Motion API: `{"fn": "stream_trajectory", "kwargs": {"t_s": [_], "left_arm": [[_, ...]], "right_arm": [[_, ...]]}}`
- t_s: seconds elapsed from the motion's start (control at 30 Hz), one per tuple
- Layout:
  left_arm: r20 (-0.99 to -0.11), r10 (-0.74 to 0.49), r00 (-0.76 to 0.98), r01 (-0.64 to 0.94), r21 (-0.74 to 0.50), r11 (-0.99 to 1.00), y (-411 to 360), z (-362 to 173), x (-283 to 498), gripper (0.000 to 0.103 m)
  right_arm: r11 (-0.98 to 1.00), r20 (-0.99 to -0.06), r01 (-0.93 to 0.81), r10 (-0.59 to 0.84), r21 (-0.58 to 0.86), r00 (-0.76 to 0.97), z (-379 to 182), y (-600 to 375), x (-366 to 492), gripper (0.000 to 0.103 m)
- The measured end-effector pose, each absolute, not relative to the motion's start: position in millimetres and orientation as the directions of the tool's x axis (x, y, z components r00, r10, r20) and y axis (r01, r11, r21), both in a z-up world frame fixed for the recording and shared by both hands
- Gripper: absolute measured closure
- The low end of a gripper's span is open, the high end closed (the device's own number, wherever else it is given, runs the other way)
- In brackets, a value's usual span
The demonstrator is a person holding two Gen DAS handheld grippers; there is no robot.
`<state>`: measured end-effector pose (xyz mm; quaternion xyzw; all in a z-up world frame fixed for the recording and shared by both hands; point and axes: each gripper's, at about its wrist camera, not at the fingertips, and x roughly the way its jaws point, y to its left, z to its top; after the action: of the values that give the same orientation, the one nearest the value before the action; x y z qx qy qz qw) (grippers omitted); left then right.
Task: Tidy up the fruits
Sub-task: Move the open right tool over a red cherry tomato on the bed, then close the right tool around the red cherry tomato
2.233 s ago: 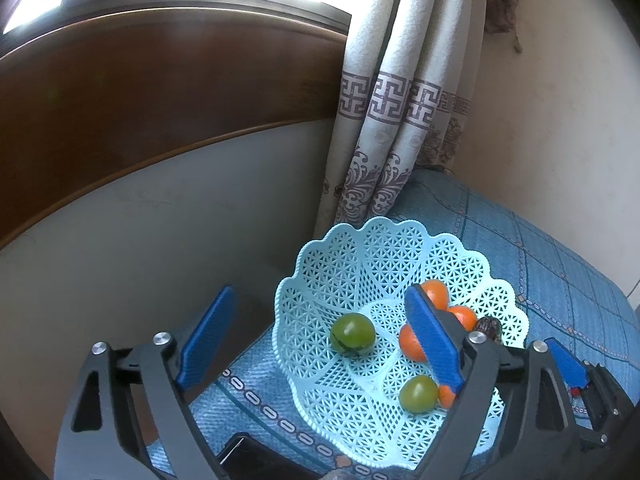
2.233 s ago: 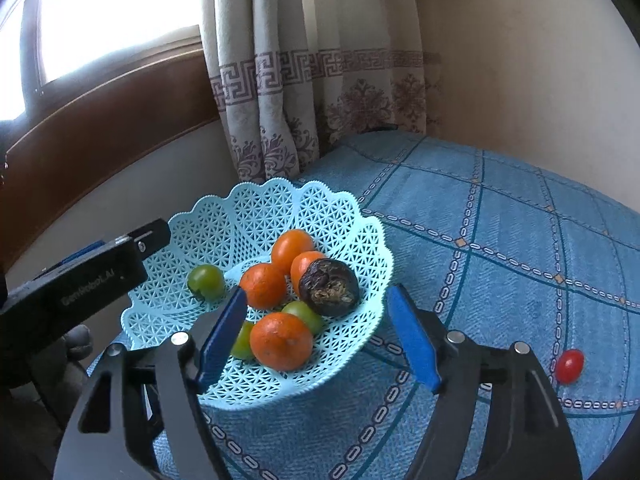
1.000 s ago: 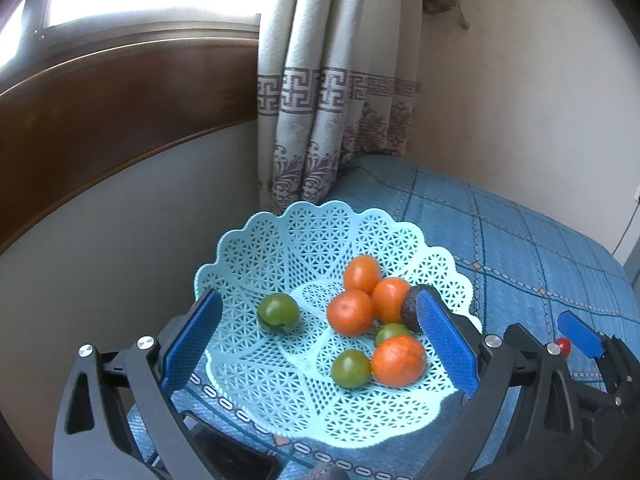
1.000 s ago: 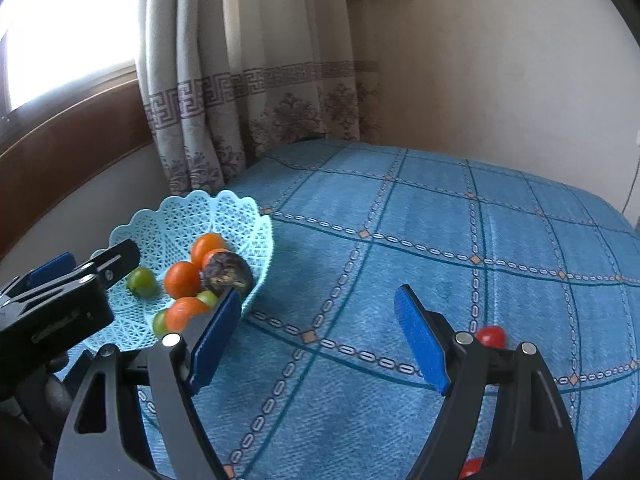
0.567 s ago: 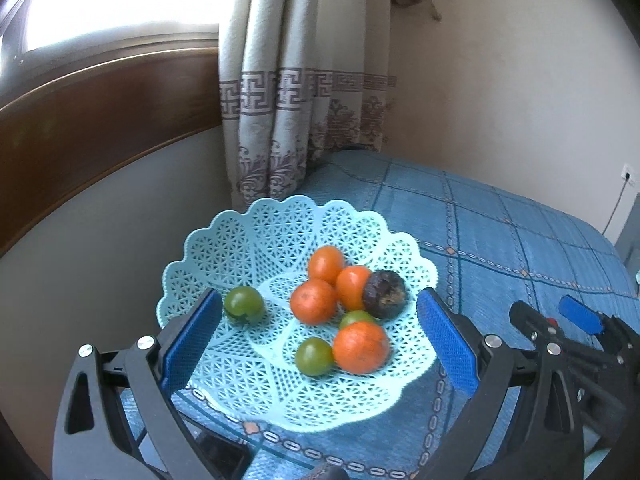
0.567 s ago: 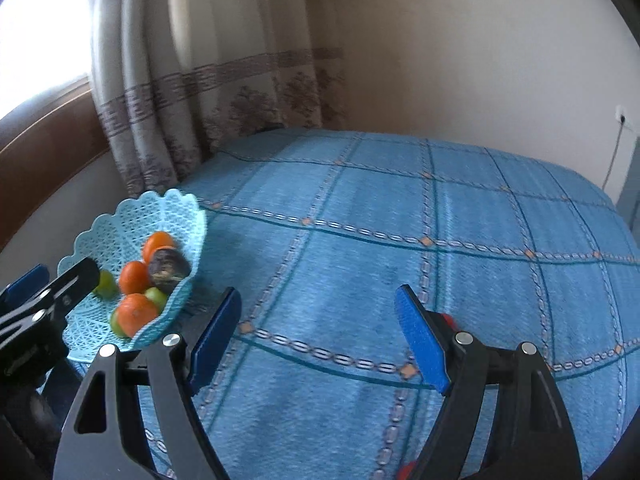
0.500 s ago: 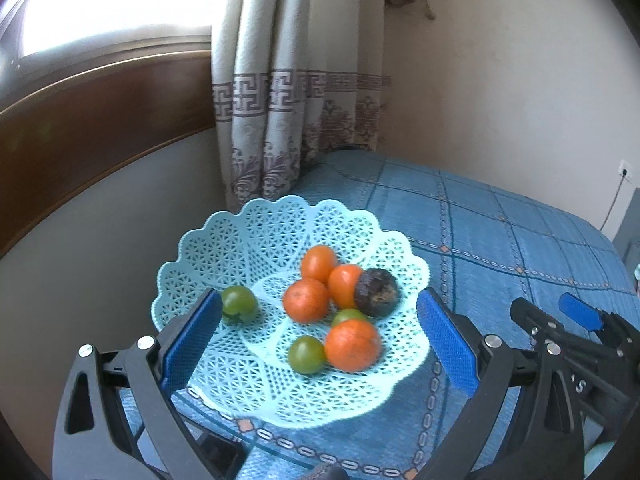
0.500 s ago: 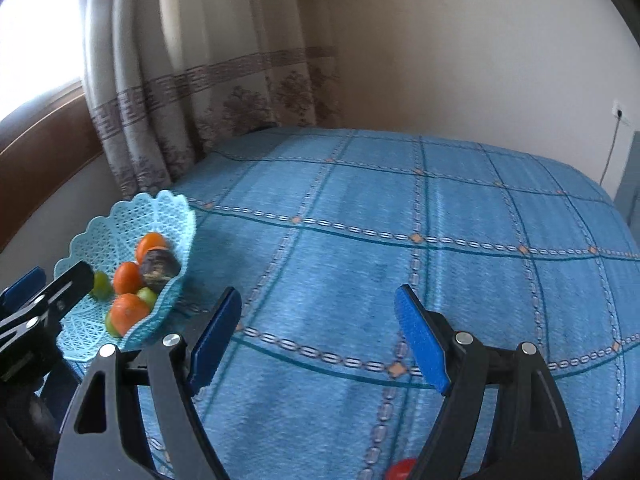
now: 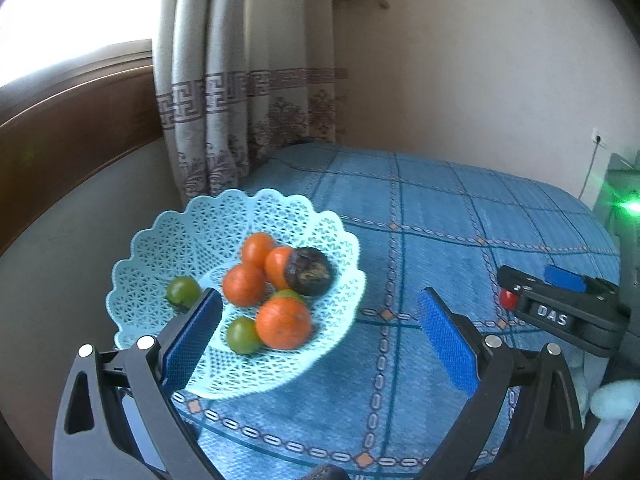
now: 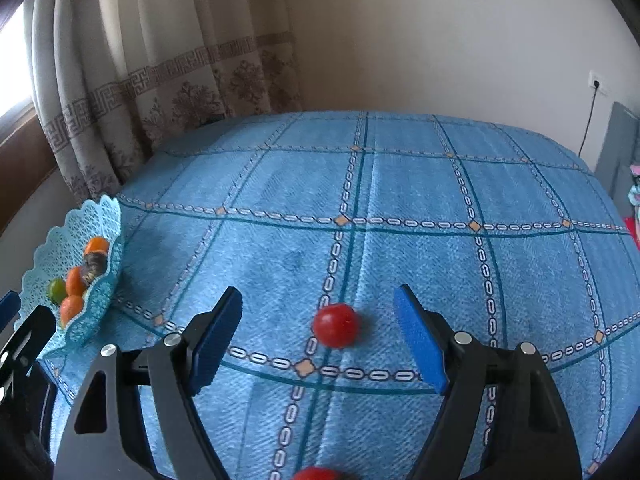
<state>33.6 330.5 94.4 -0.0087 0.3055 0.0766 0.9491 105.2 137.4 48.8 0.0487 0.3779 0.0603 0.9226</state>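
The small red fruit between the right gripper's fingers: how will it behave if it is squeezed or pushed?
The red fruit is round and glossy, so it will probably roll on the blue cloth if nudged. It may slip from the right gripper, whose jaws stand open. It looks thin-skinned, so squeeze gently.

A red tomato (image 10: pixel 335 325) lies on the blue cloth (image 10: pixel 400 200) between the right claw's (image 10: pixel 318 336) spread fingers.

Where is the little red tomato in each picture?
Left wrist view: the red tomato peeks out at the right, on the blue cloth, tucked against the tip of the right gripper.
Right wrist view: the same tomato sits low in the middle, between the open blue pads, touching neither.
Shared landmark: the light blue basket of fruit, at lower left in the left view and at the far left edge in the right view.
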Motion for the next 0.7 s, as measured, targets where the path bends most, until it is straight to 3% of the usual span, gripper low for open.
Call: {"fn": "stream_trajectory", "kwargs": {"t_s": [0.33,0.47,0.7], "left_arm": [[-0.596,0.096,0.797,-0.074,0.061,0.995,302.0,85.3,32.5,0.004],[-0.601,0.086,0.795,-0.053,0.072,0.996,294.1,81.6,31.4,0.004],[-0.611,0.075,0.788,-0.03,0.083,0.996,286.9,76.5,32.1,0.004]], "right_arm": [[0.988,-0.728,-0.097,0.153,0.119,0.668,33.6,127.4,109.0,0.037],[0.985,-0.752,-0.08,0.168,0.152,0.638,23.8,116.1,114.9,0.046],[0.984,-0.764,-0.102,0.176,0.144,0.621,15.8,120.0,118.6,0.051]]}}
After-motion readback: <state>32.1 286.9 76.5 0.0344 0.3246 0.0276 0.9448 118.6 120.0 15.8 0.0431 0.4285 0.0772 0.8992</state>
